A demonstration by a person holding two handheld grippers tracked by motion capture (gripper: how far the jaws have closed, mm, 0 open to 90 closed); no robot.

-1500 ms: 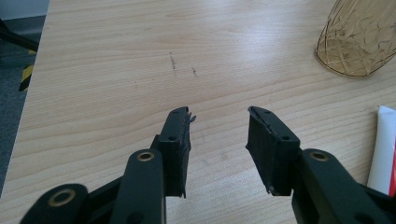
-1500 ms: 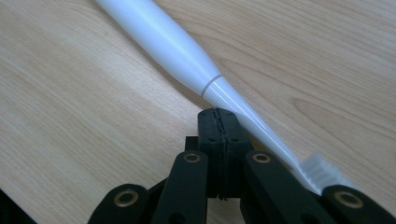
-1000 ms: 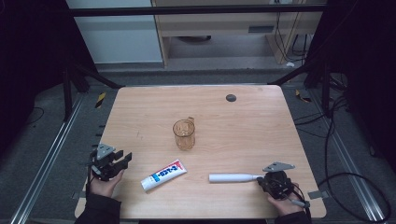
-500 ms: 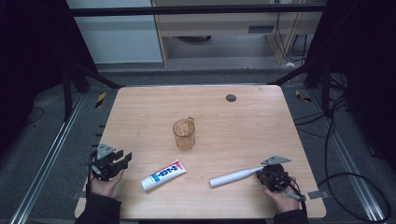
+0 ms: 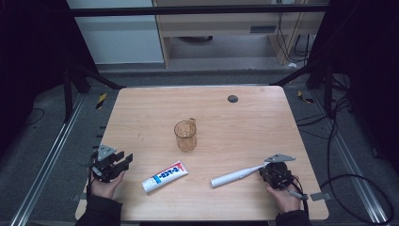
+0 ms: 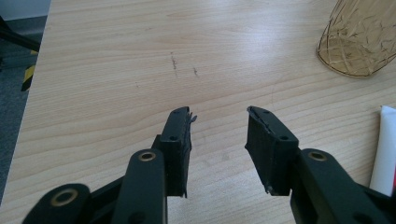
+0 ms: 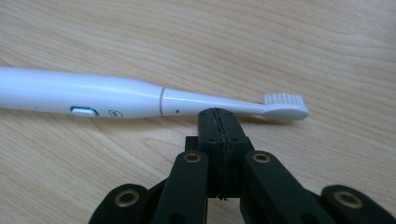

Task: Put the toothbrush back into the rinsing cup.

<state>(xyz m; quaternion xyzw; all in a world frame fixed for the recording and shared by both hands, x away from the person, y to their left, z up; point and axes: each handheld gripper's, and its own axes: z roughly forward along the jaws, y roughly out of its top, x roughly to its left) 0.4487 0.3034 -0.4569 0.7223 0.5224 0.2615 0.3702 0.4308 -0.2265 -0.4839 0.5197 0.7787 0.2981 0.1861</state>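
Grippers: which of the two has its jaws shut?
The right gripper: its two black jaws are pressed flat together, tips right beside the neck of the white electric toothbrush. The left gripper has a clear gap with bare table between its jaws.

Your tabletop [image 5: 155, 117] is evenly and softly lit from above, while the surroundings fall into deep dark. The high view is soft and grainy. In your right gripper view the toothbrush [image 7: 140, 98] carries pale glare and casts a thin shadow.
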